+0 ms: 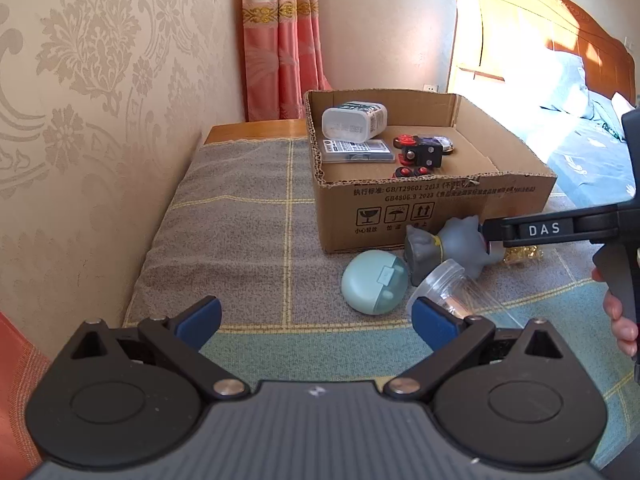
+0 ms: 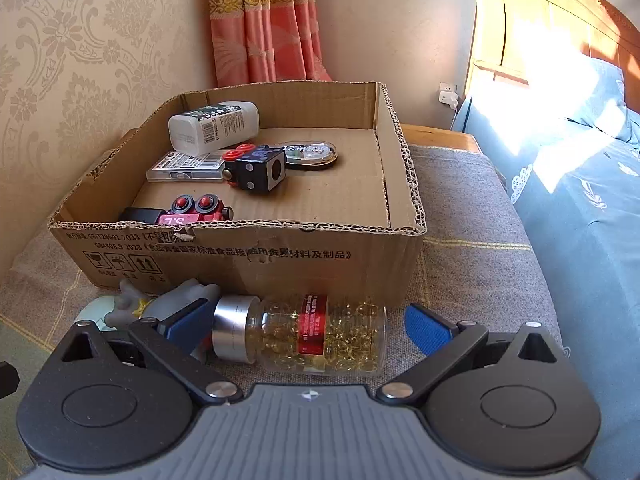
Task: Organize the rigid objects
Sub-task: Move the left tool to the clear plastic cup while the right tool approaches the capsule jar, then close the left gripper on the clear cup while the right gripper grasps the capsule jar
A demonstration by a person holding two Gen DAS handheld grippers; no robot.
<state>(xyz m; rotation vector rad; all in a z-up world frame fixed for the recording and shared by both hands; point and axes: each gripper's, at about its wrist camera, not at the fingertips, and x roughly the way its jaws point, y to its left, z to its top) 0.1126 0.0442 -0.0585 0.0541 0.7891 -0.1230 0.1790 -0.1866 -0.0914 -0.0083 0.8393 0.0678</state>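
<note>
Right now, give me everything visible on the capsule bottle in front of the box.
The capsule bottle is clear plastic, filled with golden softgels, with a silver metallic cap and a red label band. It lies on its side on the grey plaid cloth, cap pointing left, just in front of the cardboard box. It sits between the open fingers of the right claw; neither pad clearly touches it.

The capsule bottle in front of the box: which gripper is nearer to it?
Right. The right gripper is open around the capsule bottle; the left gripper is open further away, beyond the grey figurine.
</note>
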